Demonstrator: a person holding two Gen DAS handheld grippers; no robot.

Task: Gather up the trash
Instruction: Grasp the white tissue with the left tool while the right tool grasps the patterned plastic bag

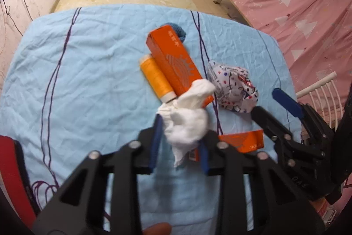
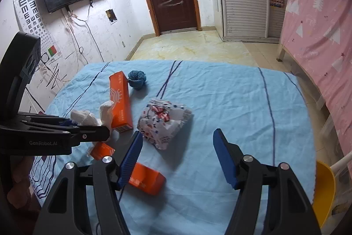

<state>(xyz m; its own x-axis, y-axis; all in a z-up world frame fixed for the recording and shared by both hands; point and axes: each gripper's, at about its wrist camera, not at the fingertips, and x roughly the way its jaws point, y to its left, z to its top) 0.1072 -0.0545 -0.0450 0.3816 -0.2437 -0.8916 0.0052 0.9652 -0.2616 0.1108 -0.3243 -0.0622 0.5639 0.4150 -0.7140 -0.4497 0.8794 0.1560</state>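
My left gripper [image 1: 180, 138] is shut on a crumpled white tissue [image 1: 187, 118] and holds it above the blue cloth; it shows from the side in the right wrist view [image 2: 88, 118]. My right gripper [image 2: 178, 147] is open and empty, low over the cloth near a crumpled patterned wrapper [image 2: 164, 122], which also shows in the left wrist view [image 1: 233, 87]. A long orange box [image 1: 176, 63] lies beside a yellow thread spool [image 1: 157, 78]. A small orange box [image 2: 145, 177] lies by my right gripper's left finger.
A blue yarn ball [image 2: 136, 79] lies at the far side of the blue-covered table [image 2: 242, 103]. A pink-covered bed [image 2: 319, 37] stands to the right. A yellow bin [image 2: 323, 191] sits at the table's right edge. A red object [image 1: 11, 169] is at the left.
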